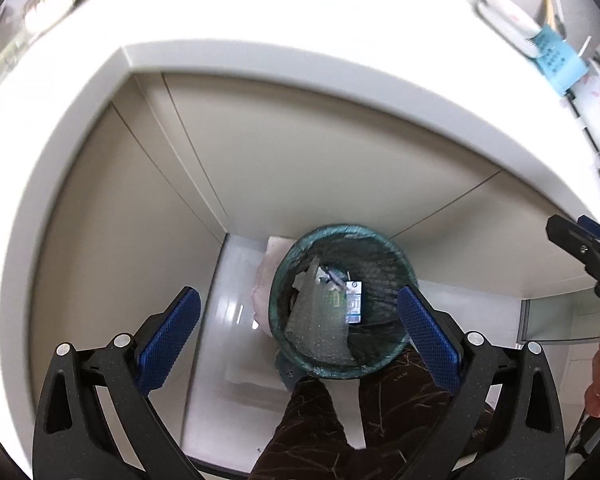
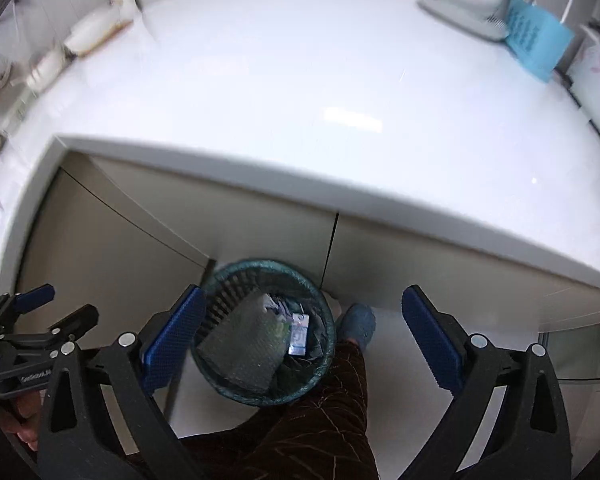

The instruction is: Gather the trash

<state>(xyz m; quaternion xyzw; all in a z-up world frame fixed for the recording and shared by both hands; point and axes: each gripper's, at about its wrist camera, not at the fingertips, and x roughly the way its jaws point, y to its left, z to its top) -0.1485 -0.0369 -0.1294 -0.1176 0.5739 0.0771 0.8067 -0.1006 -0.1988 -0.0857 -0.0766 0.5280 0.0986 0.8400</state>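
Observation:
A round bin (image 1: 342, 229) lined with a dark green bag stands on the floor below the counter. Inside it lie a sheet of bubble wrap (image 1: 320, 330) and a small blue-and-white carton (image 1: 354, 305), among other scraps. My left gripper (image 1: 300, 296) hangs open above the bin with nothing between its blue pads. My right gripper (image 2: 303, 294) is open too and empty, high over the same bin (image 2: 260, 265), where the bubble wrap (image 2: 244, 346) and carton (image 2: 299, 334) show again. Each gripper appears at the edge of the other's view.
A white countertop (image 2: 300, 100) overhangs beige cabinet doors (image 1: 300, 160) behind the bin. Along its back lie a blue paper (image 2: 534, 38) and a white appliance (image 2: 460, 8). A person's leg in dark patterned trousers (image 2: 320, 420) and a blue shoe (image 2: 358, 322) stand beside the bin.

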